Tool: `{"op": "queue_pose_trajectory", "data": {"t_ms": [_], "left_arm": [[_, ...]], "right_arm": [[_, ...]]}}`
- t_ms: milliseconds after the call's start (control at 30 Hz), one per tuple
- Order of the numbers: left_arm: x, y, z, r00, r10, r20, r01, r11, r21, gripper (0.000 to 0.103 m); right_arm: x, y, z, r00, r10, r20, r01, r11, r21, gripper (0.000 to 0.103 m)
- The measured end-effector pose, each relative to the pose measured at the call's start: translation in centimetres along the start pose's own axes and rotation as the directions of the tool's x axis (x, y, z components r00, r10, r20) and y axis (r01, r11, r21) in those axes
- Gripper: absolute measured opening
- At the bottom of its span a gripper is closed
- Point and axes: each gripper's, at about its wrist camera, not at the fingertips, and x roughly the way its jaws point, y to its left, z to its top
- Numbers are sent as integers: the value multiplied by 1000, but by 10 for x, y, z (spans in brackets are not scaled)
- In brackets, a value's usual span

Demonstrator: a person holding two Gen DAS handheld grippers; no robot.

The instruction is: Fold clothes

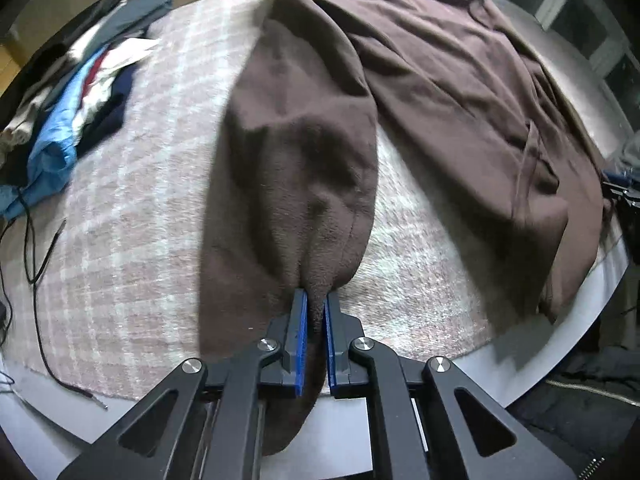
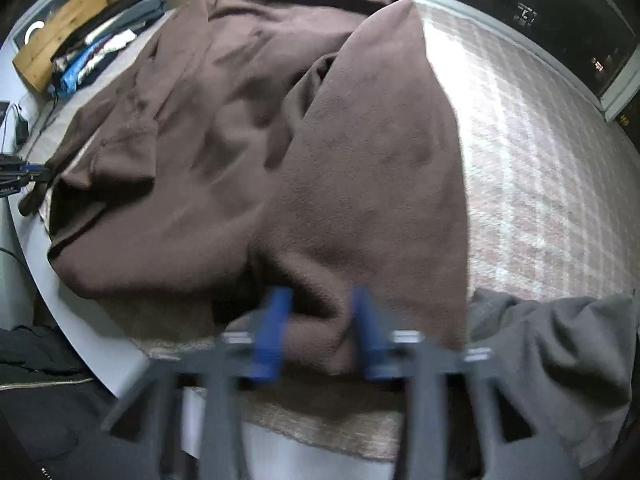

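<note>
Left tool (image 1: 316, 304): pinched tight on sleeve end of brown sweater (image 1: 440, 80), spread over plaid blanket (image 1: 120, 240) on desk. Right tool (image 2: 320, 300): apart, hem fold betw. fingers; grip unclear.

The brown garment (image 1: 304, 152) is a soft, matt fleece cloth with a fuzzy nap. Under it the plaid blanket (image 1: 132, 240) looks coarse and woolly, a rough weave in pink and white. The left tongs (image 1: 316, 312) have matt black arms, glossy silver metal pivot screws and smooth blue pads (image 1: 302, 320). At ten o'clock, the stacked clothes (image 1: 68, 120) include a shinier blue fabric. The grey garment (image 2: 560, 352) is matt cloth.
</note>
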Motion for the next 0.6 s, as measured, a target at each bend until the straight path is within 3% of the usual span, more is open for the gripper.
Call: {"op": "queue_pose_trajectory", "data": {"t_ms": [100,200,267,333,367,400,467,533,600], "left_arm": [[-21,16,0,998,45,48,-43,998,-36,7],[-45,48,2,985,153,82,-145,985,-94,7],[-50,78,5,966,255,47,-246,959,-142,12],[-48,98,4,925,379,-10,-376,914,-149,16],[-50,103,0,905,424,-31,-424,894,-147,18],[-52,104,-1,897,440,-34,-441,887,-139,23],[-56,89,3,923,385,10,-382,918,-107,33],[-60,74,7,944,327,52,-323,944,-72,35],[-63,53,12,966,241,92,-240,970,-23,39]], "right_arm": [[-23,-24,1,998,-9,59,5,999,52,7],[-50,-60,5,985,-119,121,102,986,134,6],[-60,-94,10,957,-270,103,243,944,223,6],[-58,-116,15,908,-419,24,402,884,238,10],[-58,-124,16,881,-473,-9,462,857,229,18],[-60,-128,16,870,-492,-14,482,845,230,22],[-80,-123,13,904,-422,70,390,881,268,36],[-93,-104,13,941,-296,165,250,934,254,39],[-88,-80,13,969,-140,202,104,979,176,40]]}}
